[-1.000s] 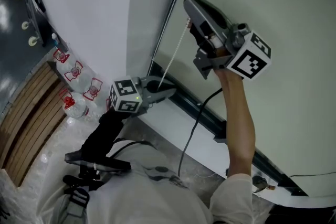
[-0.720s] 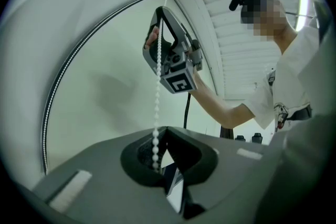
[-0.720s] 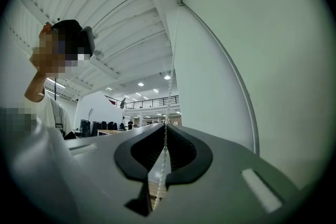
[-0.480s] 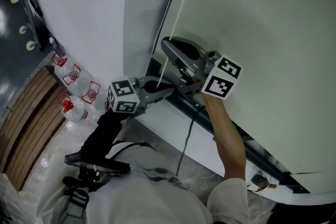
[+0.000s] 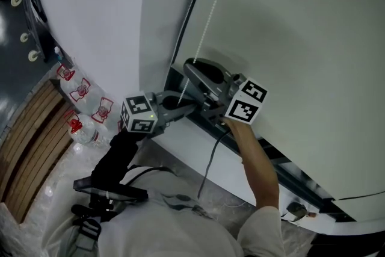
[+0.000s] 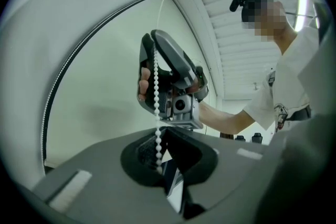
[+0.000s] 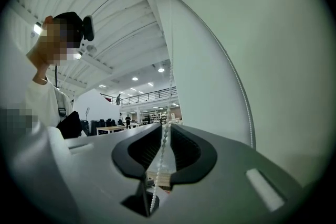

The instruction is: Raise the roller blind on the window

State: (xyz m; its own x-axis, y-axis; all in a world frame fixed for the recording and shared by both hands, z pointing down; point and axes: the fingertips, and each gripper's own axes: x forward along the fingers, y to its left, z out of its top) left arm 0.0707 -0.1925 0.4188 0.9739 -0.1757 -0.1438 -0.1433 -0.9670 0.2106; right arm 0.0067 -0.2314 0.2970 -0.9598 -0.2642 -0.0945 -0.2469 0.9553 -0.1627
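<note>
A pale green roller blind (image 5: pixel 301 39) covers the window. Its white bead chain (image 5: pixel 207 21) hangs down the blind's left edge. My right gripper (image 5: pixel 190 64) is low on the chain, just above the left one. Its jaws are opening, and the chain (image 7: pixel 169 60) runs loosely through the narrow gap between them (image 7: pixel 165 131). My left gripper (image 5: pixel 194 106) points right at the window's lower corner. In the left gripper view the chain (image 6: pixel 156 97) drops into its jaws (image 6: pixel 159 136), which are shut on it.
A dark window frame (image 5: pixel 271 156) runs along below the blind. A white wall (image 5: pixel 108 9) stands to the left. Water bottles with red caps (image 5: pixel 78 93) and a wooden slatted board (image 5: pixel 30 141) lie on the floor at left. A black cable (image 5: pixel 210 159) hangs from the right gripper.
My right gripper has come down along the chain, from high on the blind to just above the left gripper. The left gripper has stayed in place.
</note>
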